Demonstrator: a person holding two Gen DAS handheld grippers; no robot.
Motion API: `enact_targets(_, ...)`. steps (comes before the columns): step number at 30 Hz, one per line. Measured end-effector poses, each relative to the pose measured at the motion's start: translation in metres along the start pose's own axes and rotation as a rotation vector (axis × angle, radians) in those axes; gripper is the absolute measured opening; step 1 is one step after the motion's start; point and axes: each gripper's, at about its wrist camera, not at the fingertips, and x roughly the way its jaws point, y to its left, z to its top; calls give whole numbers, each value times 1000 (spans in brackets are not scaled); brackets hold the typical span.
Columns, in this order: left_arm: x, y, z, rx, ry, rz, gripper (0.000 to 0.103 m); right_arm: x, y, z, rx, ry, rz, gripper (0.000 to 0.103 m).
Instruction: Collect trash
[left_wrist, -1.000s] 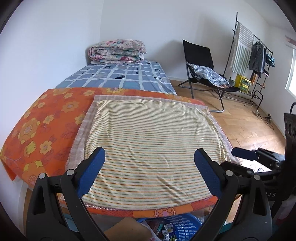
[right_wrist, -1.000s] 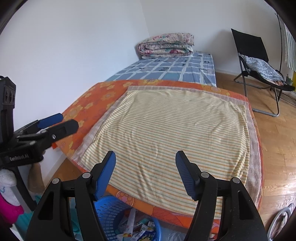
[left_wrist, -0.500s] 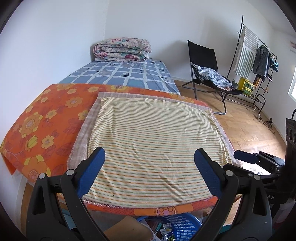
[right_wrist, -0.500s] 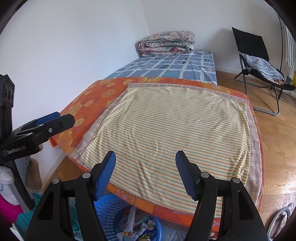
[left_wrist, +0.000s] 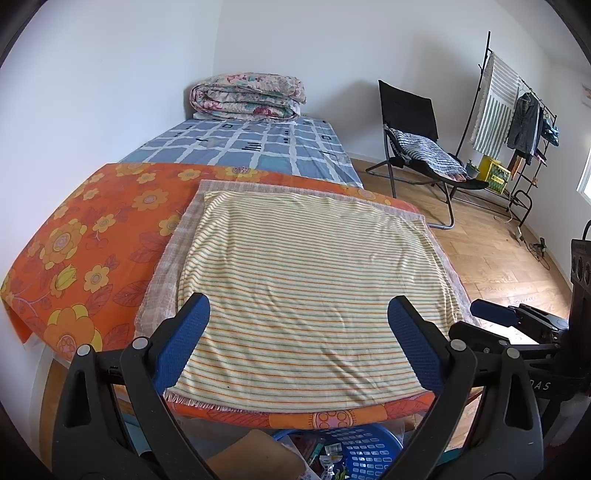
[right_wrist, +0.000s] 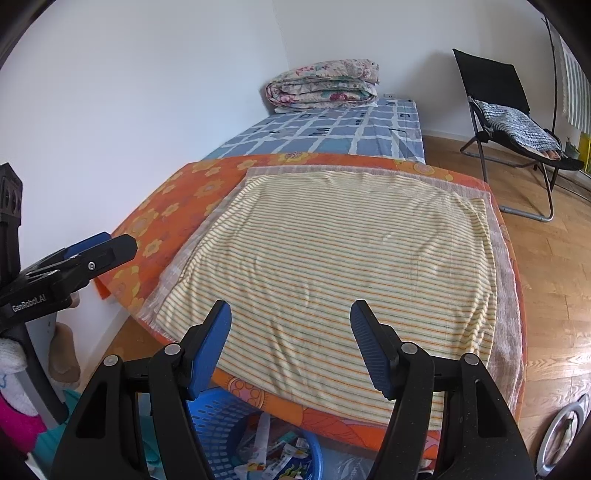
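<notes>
Both grippers hang empty, left gripper (left_wrist: 298, 330) and right gripper (right_wrist: 291, 343) each with jaws apart, above the striped cloth (left_wrist: 310, 280). Nothing lies on that cloth. Wrappers (right_wrist: 284, 454) sit in the blue basket (right_wrist: 221, 417) just below its near edge, so collecting looks largely done.

Counts: 2 grippers, left gripper (left_wrist: 297, 321) & right gripper (right_wrist: 290, 325); 1 blue basket (right_wrist: 221, 417) w/ wrappers, no. unclear; 1 striped cloth (left_wrist: 306, 280); 1 orange floral cover (left_wrist: 92, 229); 1 folded quilt (left_wrist: 247, 98); 1 black chair (left_wrist: 410, 122); 1 clothes rack (left_wrist: 517, 110).
</notes>
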Motion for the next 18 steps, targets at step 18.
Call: enact_targets(18,1,0,0,0,5,0,99,1,-2,-3,8,10,-3,67)
